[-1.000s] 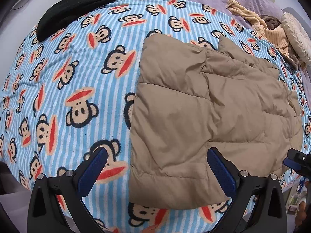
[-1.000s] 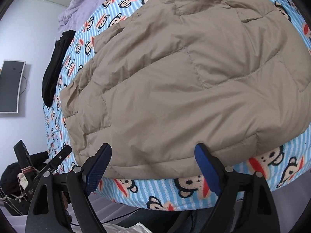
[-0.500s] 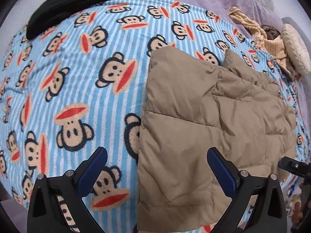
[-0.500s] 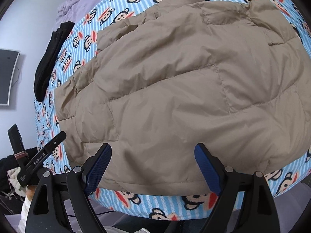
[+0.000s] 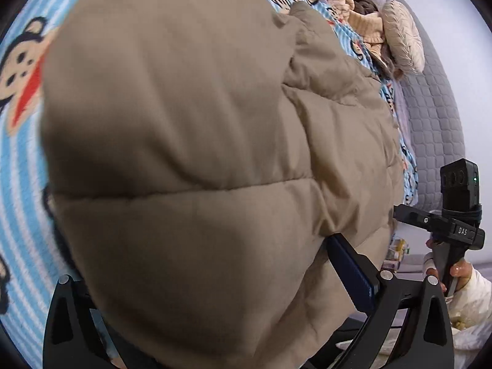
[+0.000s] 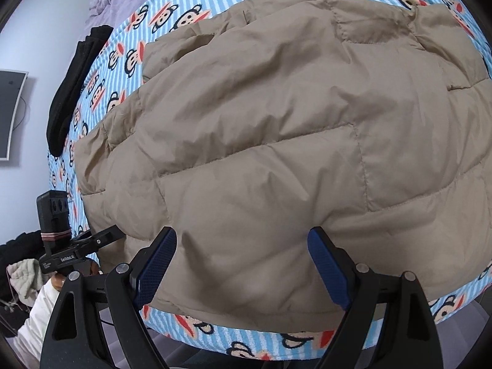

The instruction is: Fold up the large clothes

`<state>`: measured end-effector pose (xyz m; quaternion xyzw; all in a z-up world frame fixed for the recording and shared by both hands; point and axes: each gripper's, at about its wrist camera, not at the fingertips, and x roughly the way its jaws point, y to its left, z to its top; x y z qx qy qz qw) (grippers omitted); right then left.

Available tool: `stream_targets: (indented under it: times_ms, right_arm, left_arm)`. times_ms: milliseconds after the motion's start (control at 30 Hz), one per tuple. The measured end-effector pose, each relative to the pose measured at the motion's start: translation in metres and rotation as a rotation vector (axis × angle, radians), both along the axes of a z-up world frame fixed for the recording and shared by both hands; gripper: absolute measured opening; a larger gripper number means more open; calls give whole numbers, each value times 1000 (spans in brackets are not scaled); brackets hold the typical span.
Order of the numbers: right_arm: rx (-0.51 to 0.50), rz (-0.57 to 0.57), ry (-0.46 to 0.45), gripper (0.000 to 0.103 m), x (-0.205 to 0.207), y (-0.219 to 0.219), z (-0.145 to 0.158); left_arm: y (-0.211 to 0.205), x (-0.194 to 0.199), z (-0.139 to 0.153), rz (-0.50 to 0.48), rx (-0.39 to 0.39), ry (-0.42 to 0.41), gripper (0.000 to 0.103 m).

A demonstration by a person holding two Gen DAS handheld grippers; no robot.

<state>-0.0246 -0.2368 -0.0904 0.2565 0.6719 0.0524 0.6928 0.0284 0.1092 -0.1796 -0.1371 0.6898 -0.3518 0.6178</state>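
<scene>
A tan quilted puffer jacket point(image 6: 276, 129) lies spread on a bed with a blue striped monkey-print cover point(image 6: 172, 15). In the left wrist view the jacket point(image 5: 190, 141) fills nearly everything. My left gripper point(image 5: 240, 246) is low over its edge, jaws wide apart, with padded fabric bulging between them. That fabric hides the left finger; only the right blue pad point(image 5: 350, 270) shows. From the right wrist view the left gripper point(image 6: 77, 246) is at the jacket's left corner. My right gripper point(image 6: 243, 267) hangs open just above the near hem, both blue pads clear of the fabric.
A black garment point(image 6: 77, 86) lies at the bed's far left edge. A beige knit sweater point(image 5: 347, 9) and a round cushion point(image 5: 399, 37) sit at the far end. A grey quilted surface point(image 5: 430, 117) borders the bed. A screen point(image 6: 12, 107) hangs on the wall.
My left gripper dropped and tilted down onto the jacket's left edge, so the jacket now fills its view and lies between its jaws. The right gripper edged slightly closer to the hem, still open.
</scene>
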Motion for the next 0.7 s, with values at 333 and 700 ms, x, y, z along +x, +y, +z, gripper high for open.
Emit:
stream_targets:
  times_ms: [333,700]
  right_arm:
    - [-37,-3,-60,69,6,-17,12]
    - [-26,-25,-200,17,54,-40,-12]
  left_arm:
    - [-14,2,24,-7,-69,57,28]
    - [-83,-26,138,-4,-59,-38,28]
